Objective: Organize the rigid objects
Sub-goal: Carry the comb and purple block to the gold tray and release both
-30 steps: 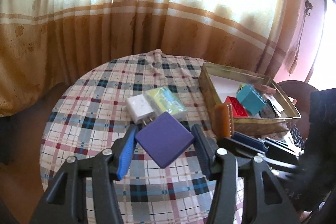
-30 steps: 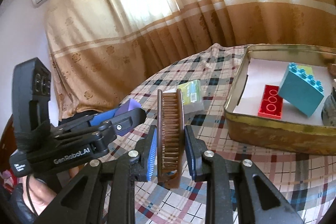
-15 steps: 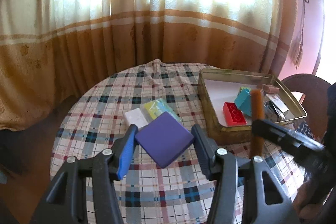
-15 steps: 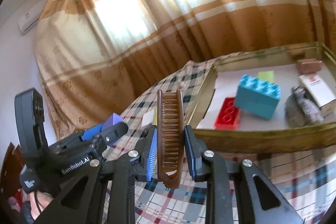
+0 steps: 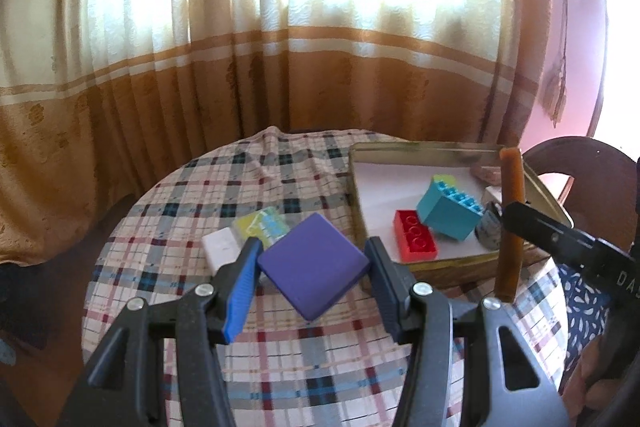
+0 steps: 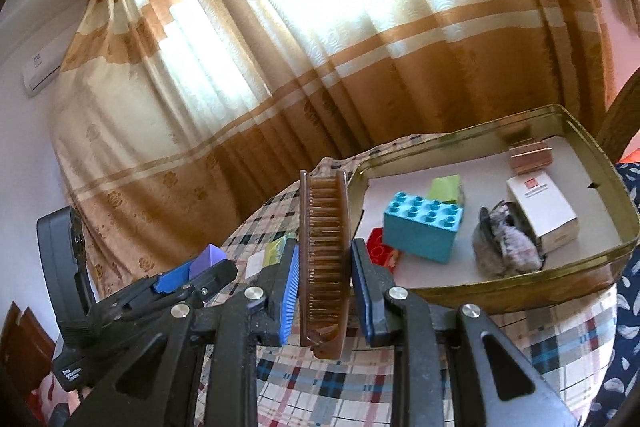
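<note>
Curtained room, plaid counter (image 5: 280,359) | tin (image 6: 592,267) already has bricks, boxes | left gripper (image 5: 312,267) holds purple block (image 5: 312,265), right gripper (image 6: 324,263) clamps comb (image 6: 324,247), both near tin | white charger (image 5: 220,247), yellow pack (image 5: 262,223) left on counter

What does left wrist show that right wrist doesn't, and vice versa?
Only left wrist: the flat top face of the purple square block clamped in the left gripper, and the whole white charger on the checked tablecloth.
Only right wrist: the white carton, copper clip and wall air conditioner.
Both: gold tin tray, teal brick, red brick, brown comb in the right gripper.
</note>
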`<act>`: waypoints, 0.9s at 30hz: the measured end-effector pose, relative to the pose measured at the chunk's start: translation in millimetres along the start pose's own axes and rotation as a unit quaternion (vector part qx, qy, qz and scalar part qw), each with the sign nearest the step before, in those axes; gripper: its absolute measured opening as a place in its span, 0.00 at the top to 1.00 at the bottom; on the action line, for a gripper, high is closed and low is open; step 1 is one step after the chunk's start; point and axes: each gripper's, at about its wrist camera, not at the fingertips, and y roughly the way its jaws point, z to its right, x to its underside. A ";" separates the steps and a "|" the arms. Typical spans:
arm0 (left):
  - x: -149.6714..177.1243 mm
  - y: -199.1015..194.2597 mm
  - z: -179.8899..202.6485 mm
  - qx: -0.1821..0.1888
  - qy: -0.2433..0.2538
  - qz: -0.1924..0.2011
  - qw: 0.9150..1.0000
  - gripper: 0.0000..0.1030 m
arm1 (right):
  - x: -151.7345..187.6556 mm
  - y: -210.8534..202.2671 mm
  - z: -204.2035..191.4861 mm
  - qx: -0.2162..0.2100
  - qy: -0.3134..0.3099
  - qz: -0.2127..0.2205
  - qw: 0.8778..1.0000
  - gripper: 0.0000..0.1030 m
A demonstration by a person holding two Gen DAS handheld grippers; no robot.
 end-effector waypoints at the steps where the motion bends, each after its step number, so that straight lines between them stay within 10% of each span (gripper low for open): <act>1: -1.8 0.5 2.7 0.005 -0.001 0.001 1.000 0.49 | -0.5 -1.9 1.3 0.002 0.001 0.002 1.000 0.73; 27: -34.3 41.4 74.6 0.057 0.023 0.000 0.998 0.49 | -58.8 -56.6 91.5 0.124 0.028 0.083 0.988 0.73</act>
